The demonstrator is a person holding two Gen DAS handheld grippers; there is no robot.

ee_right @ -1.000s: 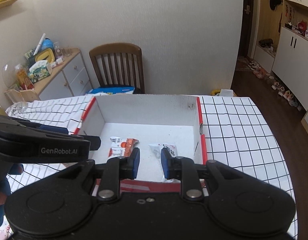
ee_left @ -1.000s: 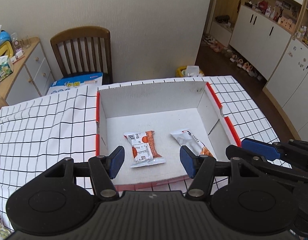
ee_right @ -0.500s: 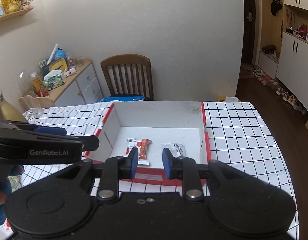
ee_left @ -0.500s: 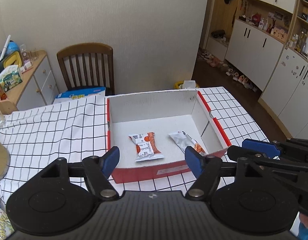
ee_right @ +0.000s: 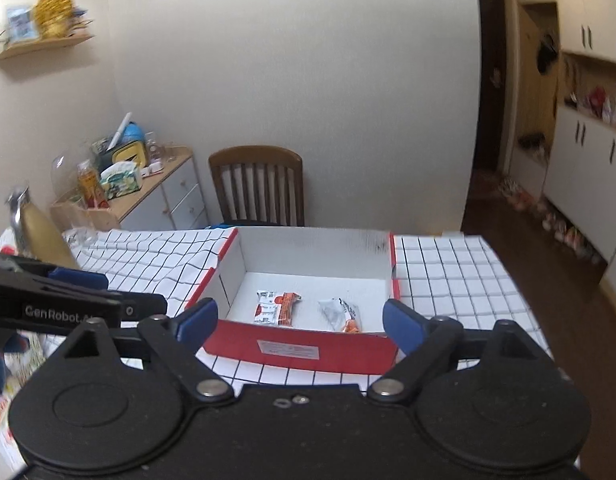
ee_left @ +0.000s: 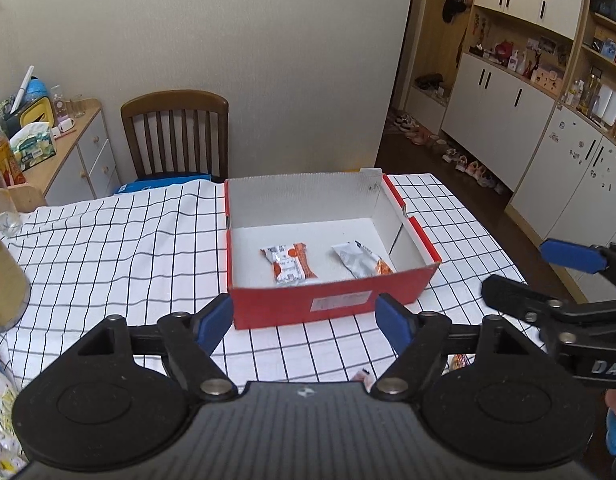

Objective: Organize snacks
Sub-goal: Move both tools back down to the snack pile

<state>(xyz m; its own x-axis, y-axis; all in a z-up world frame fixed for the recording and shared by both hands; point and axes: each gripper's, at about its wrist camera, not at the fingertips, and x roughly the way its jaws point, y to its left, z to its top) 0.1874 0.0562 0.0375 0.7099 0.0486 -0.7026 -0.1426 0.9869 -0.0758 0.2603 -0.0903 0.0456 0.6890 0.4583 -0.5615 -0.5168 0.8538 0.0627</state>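
Two snack packets (ee_left: 289,265) (ee_left: 362,259) lie side by side in the red box (ee_left: 332,302). My left gripper (ee_left: 306,322) and right gripper (ee_right: 300,322), jaws just opened, hold nothing. More snacks probably remain.

Two snack packets in box: one orange-and-white packet (ee_left: 288,263) at frame centre, one white packet (ee_left: 361,259) right of it. One red box (ee_left: 332,300) mid-frame. One checked tablecloth (ee_left: 120,248) across lower half. One wooden chair (ee_left: 176,136) upper left. One sideboard (ee_left: 74,152) far left. Two grippers: left gripper (ee_left: 306,322) bottom centre, right gripper (ee_right: 300,320) bottom centre of other view.
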